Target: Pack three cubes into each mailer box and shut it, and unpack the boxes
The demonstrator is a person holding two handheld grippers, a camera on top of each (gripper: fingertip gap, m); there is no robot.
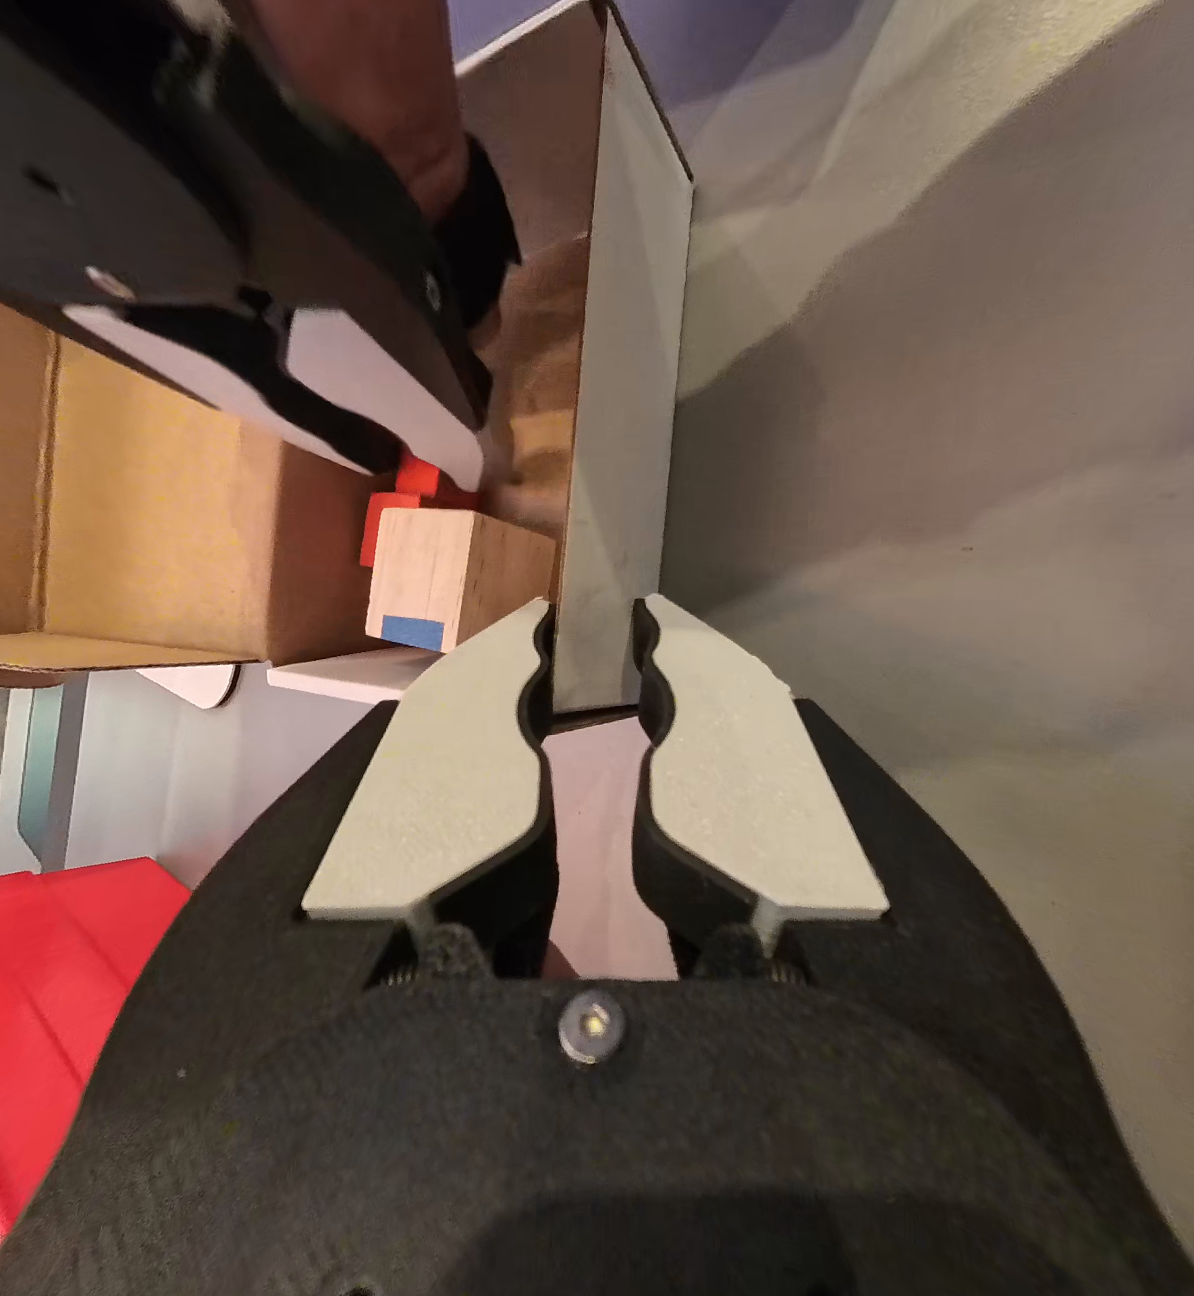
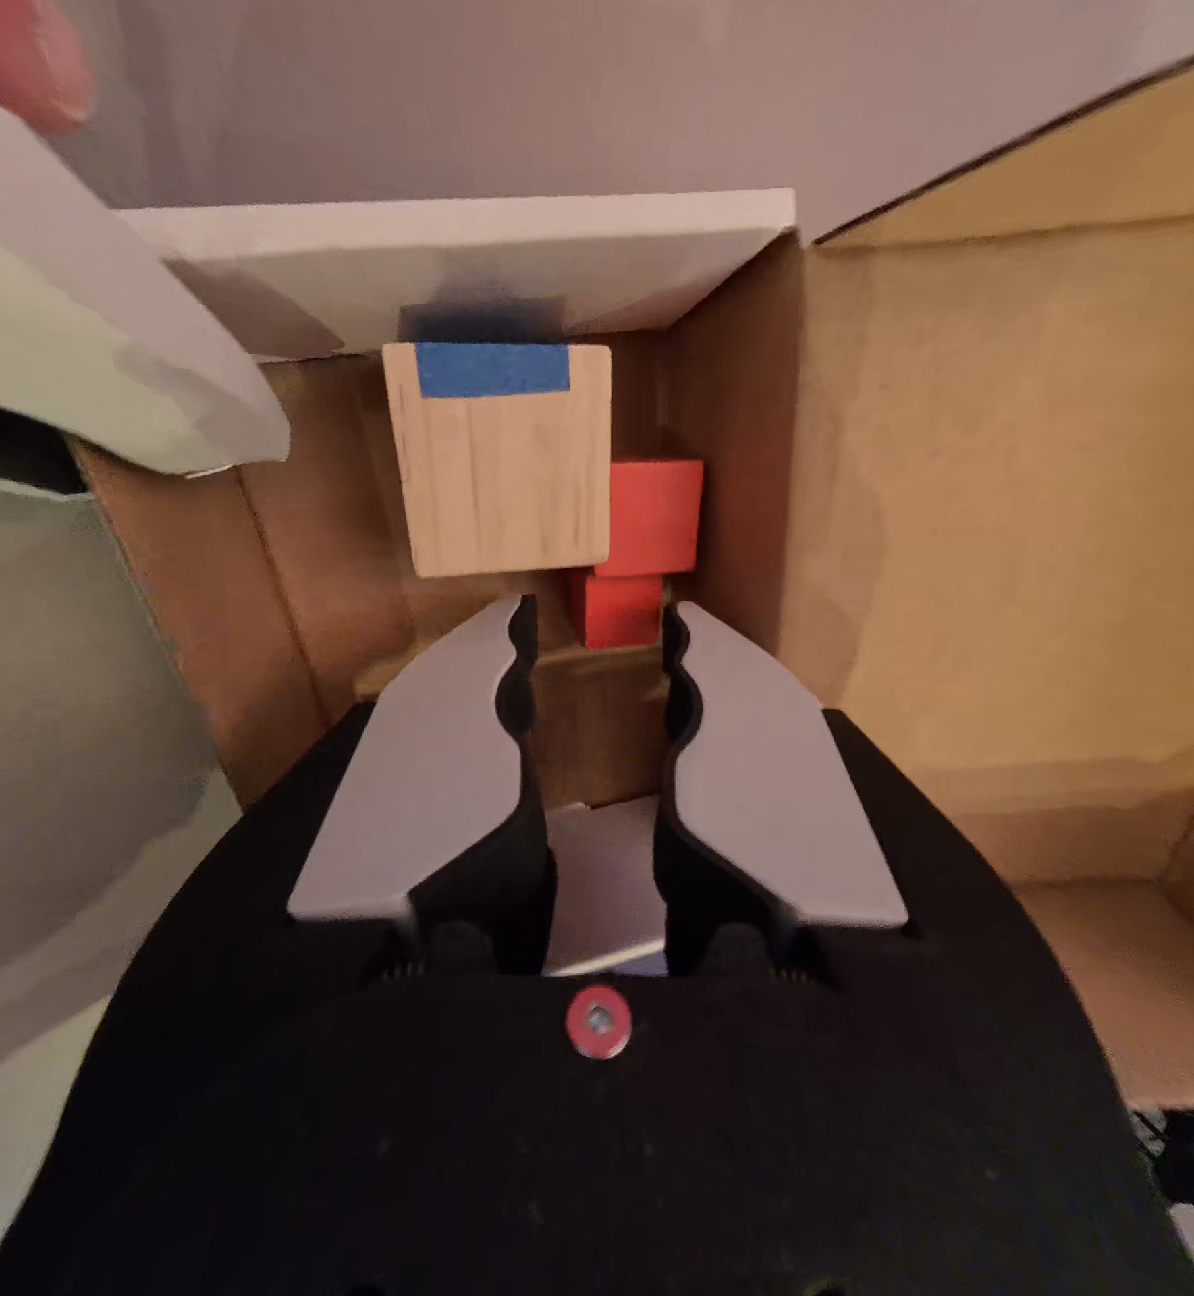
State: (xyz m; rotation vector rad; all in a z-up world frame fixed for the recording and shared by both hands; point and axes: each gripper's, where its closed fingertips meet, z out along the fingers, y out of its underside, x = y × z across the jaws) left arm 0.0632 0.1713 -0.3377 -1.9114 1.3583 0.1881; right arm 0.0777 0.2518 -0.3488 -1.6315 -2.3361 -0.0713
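My left gripper (image 1: 594,617) had its fingers (image 1: 467,743) parted a little around the white front wall (image 1: 622,435) of the mailer box (image 1: 159,505); I couldn't tell whether the pads actually pressed it. Box was open, brown cardboard inside, white outside, lid flap (image 2: 1014,491) standing up to the side. Three cubes sat in it, bunched in the corner near that wall: one big plain wooden cube (image 2: 503,470) with a blue tape strip (image 2: 492,369) along one edge, a red cube (image 2: 653,515) touching its side, and a smaller red cube (image 2: 618,610) just beside both. My right gripper (image 2: 597,617) hovered inside the box, fingers (image 2: 439,757) released, nothing between them, tips close to the small red cube and the wooden one, not touching. A red bin (image 1: 33,982) sat off to the side, beyond the box. Frames were blurry.
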